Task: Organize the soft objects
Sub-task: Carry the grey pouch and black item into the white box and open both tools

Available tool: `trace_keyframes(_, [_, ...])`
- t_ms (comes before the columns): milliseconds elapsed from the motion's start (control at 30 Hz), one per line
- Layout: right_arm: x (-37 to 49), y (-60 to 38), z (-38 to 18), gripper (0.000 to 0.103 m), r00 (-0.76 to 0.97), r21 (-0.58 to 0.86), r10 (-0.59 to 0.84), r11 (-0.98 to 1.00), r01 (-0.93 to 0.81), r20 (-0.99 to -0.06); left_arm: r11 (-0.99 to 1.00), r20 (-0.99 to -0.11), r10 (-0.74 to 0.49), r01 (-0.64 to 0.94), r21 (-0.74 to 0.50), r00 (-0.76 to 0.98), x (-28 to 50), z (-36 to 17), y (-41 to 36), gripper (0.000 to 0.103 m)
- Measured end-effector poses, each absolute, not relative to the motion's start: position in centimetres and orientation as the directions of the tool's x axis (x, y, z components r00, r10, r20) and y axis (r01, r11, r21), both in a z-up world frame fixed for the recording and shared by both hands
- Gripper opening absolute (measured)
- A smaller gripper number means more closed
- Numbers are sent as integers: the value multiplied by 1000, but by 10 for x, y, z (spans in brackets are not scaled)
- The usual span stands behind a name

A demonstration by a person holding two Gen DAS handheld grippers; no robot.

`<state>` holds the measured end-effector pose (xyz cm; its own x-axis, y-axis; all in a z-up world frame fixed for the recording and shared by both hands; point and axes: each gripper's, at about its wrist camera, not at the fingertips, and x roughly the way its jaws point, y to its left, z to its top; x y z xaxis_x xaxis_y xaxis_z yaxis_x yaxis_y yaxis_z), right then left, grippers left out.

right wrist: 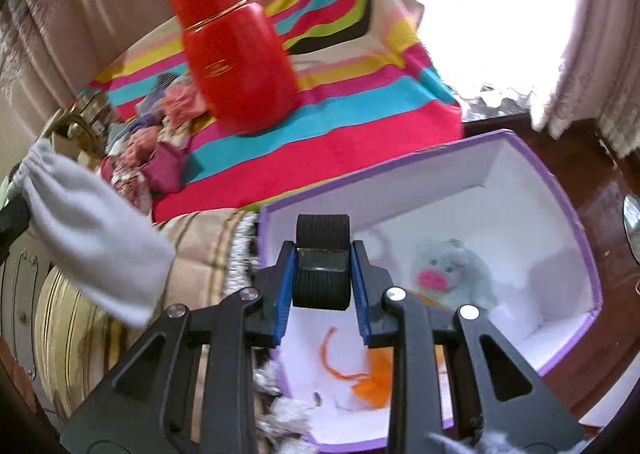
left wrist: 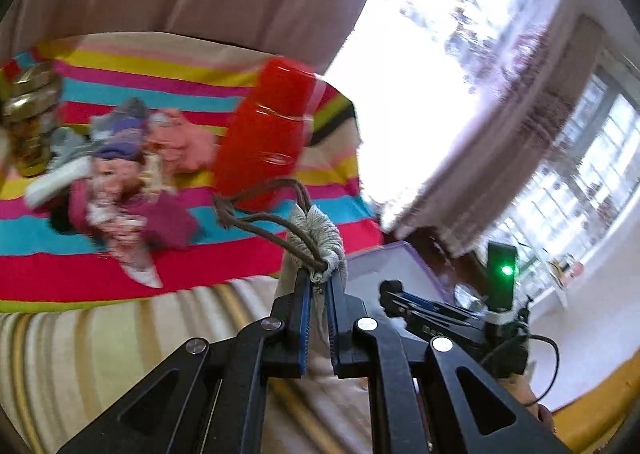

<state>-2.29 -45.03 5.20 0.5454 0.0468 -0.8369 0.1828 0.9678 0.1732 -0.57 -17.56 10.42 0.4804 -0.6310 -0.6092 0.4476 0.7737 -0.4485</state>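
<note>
Grey cloth, a small drawstring pouch (left wrist: pixel 316 238), was pinched by its gathered neck between the fingers of the left gripper (left wrist: pixel 318 286), its brown cord (left wrist: pixel 256 205) looping loose in front. In the right wrist view the pouch's body (right wrist: pixel 92 230) hung slack to the left of the purple box (right wrist: pixel 576 221). The right gripper (right wrist: pixel 322 266) was clamped on a ribbed black roll (right wrist: pixel 322 234) held over the box, where a pale plush toy (right wrist: pixel 452 274) and an orange bag (right wrist: pixel 376 374) already lay.

The loose cord seemed the main hazard: swung toward the box, it might catch the red flask (right wrist: pixel 236 53) standing on the striped cloth (right wrist: pixel 360 125) and tip it. The grip was only on the bunched neck, so the pouch might slip out. With both grippers close together, they might also knock each other. More soft things, a doll (left wrist: pixel 120 197) among them, waited on the cloth.
</note>
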Motion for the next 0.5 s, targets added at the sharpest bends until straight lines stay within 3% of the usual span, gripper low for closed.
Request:
trace_keyframes(233, [-35,-473,56,31,552,149,-6,960,236,-834,711,-634,-684,524,-469,360,-16,91,-226,9])
trace_keyframes(333, [-36,-478,54,32,542,135,-30,956,261,-840,691,-660,-693,531,-491,292,-12,80,-244,17])
trace_keyframes(400, [-36,-480,53,35,540,142,-24,954,264,-841,694,-666,-689,524,-493,286,-12,75,-245,29])
trace_keyframes(500, [-36,-479,52,49,536,135,-27,956,260,-844,708,-671,-679,507,-491,299,-10,73,-240,36])
